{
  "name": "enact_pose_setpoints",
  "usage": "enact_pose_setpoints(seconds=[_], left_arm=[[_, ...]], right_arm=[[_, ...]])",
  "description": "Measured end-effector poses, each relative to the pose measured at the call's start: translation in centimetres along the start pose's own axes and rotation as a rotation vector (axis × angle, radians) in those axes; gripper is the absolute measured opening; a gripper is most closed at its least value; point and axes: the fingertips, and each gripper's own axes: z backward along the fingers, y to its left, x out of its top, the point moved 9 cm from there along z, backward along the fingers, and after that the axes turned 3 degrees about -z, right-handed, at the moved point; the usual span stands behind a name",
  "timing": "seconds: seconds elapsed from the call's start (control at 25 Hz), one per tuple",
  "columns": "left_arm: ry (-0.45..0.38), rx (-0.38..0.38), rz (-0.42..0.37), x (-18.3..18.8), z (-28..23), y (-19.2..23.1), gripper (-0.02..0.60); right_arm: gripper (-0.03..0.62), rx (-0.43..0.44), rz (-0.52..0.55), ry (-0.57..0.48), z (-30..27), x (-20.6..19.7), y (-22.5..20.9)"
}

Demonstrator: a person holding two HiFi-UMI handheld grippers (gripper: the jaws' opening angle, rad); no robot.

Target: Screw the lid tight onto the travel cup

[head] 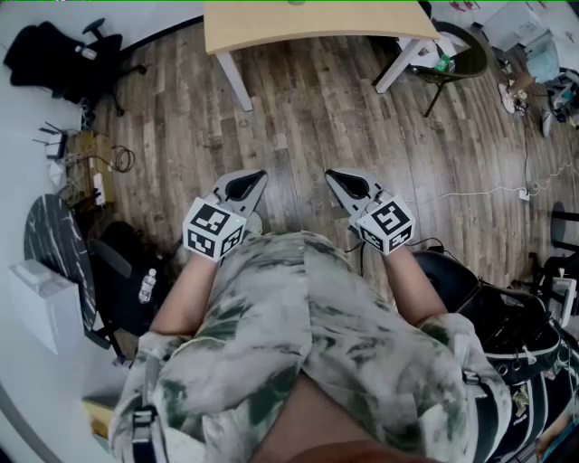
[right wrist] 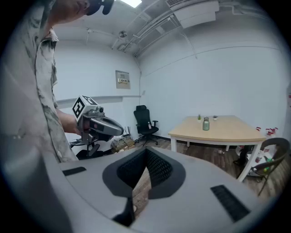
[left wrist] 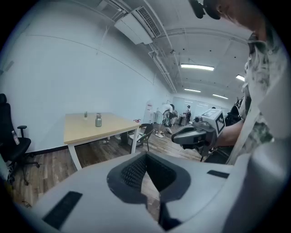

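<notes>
Grey-brown plank floor [head: 308, 118] is stretching across the room. Pale wooden table [head: 317, 25] on white legs is standing near a plain white wall [left wrist: 68, 77]. Black office chair [head: 54, 54] is sitting against the wall. A darker chair [head: 466, 45] is parked at the table's corner. Strip lights [left wrist: 197, 67] are glowing overhead beside an air-conditioning unit [left wrist: 136, 25]. White cable [head: 470, 192] is trailing over the boards.

Grey left tool [head: 260, 175], right tool [head: 330, 174], green-white marbled shirt [head: 308, 325]
</notes>
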Motion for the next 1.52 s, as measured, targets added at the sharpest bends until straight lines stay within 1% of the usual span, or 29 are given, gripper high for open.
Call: enact_pose_setpoints(seconds=[0.24,0.4,0.52,0.64,0.76,0.92,1.04,1.08,1.2,1.28,1.52], left_arm=[[0.005,0.015,-0.012,0.5,-1.5,-1.3,0.023],[0.002,0.039,-0.013,0.8,-1.9,-1.9,0.023],[0.003,0.05,-0.007,0.4,-1.7,-1.7,0.023],[0.009,0.046,-0.001,-0.2,-1.5,-0.6,0.023],[0.008,0.035,-0.001,0.2,-2.6,1.5,0.023],[-0.007,0.006,-0.003,1.3,-4.4,5.2,0.023],[-0.008,-0.018,-0.02,2.5,-5.5,8.4,0.023],[-0.008,-0.029,-0.025,2.9,-5.9,9.5,0.023],[-0.006,-0.065,-0.045,4.0,-6.8,12.8,0.023],[-0.001,-0.085,-0.058,4.5,-7.1,15.0,0.023],[-0.006,-0.136,-0.068,5.5,-7.4,21.8,0.023]], right_arm=[[0.02,0.003,0.007,0.001,1.7,-0.5,-1.6],[0.02,0.019,-0.001,0.005,2.3,-1.1,-2.3],[0.02,0.031,-0.032,0.011,1.8,-1.7,-2.6],[0.02,0.026,-0.029,0.008,0.6,-1.7,-2.9],[0.027,0.006,-0.017,-0.022,-0.5,-0.7,-4.3],[0.107,-0.052,-0.034,-0.028,-2.7,0.7,-6.4],[0.191,-0.102,-0.064,-0.025,-5.0,2.2,-7.9],[0.196,-0.12,-0.059,-0.024,-5.8,2.8,-8.4],[0.254,-0.155,-0.062,-0.022,-8.8,4.5,-9.9],[0.276,-0.175,-0.069,-0.027,-10.8,5.6,-10.6],[0.279,-0.222,-0.06,-0.028,-16.9,8.4,-12.2]])
